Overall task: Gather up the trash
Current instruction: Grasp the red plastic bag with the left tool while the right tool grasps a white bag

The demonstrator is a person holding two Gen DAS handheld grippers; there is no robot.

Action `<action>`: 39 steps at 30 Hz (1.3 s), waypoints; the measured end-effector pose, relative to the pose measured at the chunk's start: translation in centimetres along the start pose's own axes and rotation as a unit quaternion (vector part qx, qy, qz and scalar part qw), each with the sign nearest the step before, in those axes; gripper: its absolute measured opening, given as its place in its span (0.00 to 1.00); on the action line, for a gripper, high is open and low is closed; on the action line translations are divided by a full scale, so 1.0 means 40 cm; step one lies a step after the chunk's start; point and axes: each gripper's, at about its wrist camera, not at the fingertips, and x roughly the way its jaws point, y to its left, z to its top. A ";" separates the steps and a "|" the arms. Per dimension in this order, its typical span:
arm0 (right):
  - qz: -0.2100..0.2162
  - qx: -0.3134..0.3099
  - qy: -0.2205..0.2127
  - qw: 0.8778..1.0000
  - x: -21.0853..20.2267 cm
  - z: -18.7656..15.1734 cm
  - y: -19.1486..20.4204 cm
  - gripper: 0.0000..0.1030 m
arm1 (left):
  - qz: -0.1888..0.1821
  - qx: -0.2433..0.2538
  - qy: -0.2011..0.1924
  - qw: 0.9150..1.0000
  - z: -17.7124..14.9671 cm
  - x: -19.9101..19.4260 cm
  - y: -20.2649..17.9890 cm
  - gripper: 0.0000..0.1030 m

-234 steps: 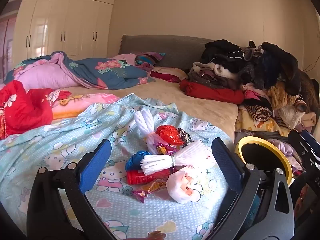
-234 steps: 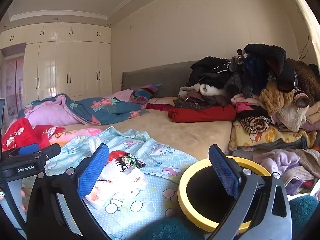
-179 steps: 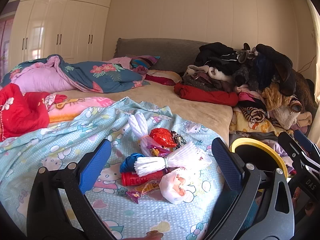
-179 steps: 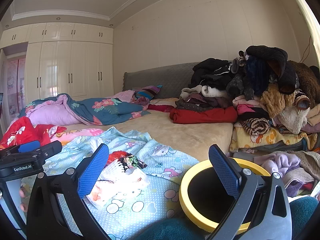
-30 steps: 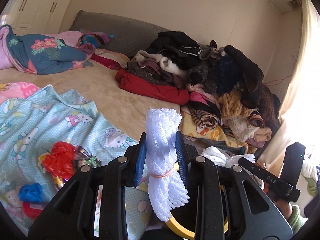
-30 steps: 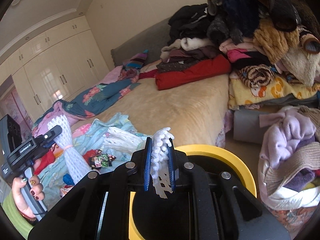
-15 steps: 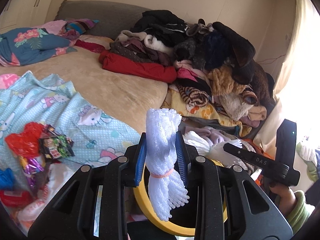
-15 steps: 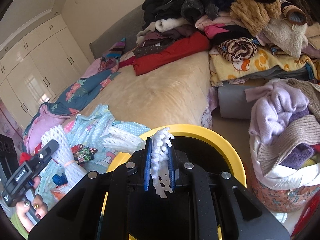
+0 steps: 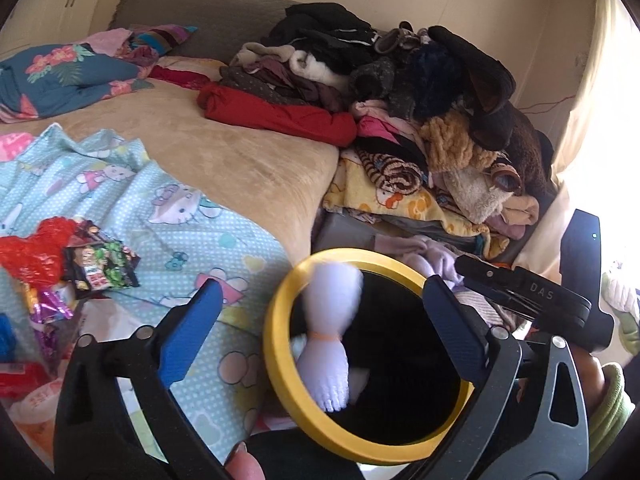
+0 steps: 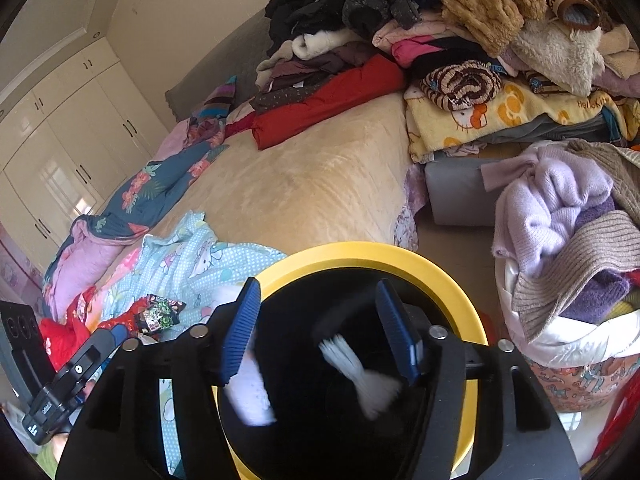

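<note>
Drop step here, I'd say: both the left gripper [image 9: 320, 328] and right gripper [image 10: 320, 332] have their jaws spread wide with nothing in them, and two white foam nets [image 9: 326, 344] [image 10: 360, 368] are blurred mid-fall inside the yellow-rimmed bin [image 9: 276, 344] at lower center. Rest of the trash, red wrapper [image 9: 32, 250] and snack packet [image 9: 100, 266], sits on the blanket [image 9: 192, 220] at left of the left view. Next move probably means swinging back there for another grab.

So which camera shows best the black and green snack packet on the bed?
The left wrist view: the snack packet lies near and unhidden on the blue blanket, beside a red wrapper. In the right wrist view it is small and far at the left.
</note>
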 end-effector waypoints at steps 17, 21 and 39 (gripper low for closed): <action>0.051 -0.087 -0.051 0.994 -0.026 -0.026 0.193 0.75 | 0.076 -0.017 -0.063 0.995 0.043 -0.118 0.119 0.89; 0.060 -0.098 -0.055 0.992 -0.026 -0.036 0.233 0.78 | 0.089 -0.027 -0.074 0.993 0.057 -0.142 0.154 0.89; 0.101 -0.154 -0.015 0.983 0.038 -0.125 0.441 0.84 | 0.141 -0.087 -0.106 0.980 0.091 -0.227 0.332 0.89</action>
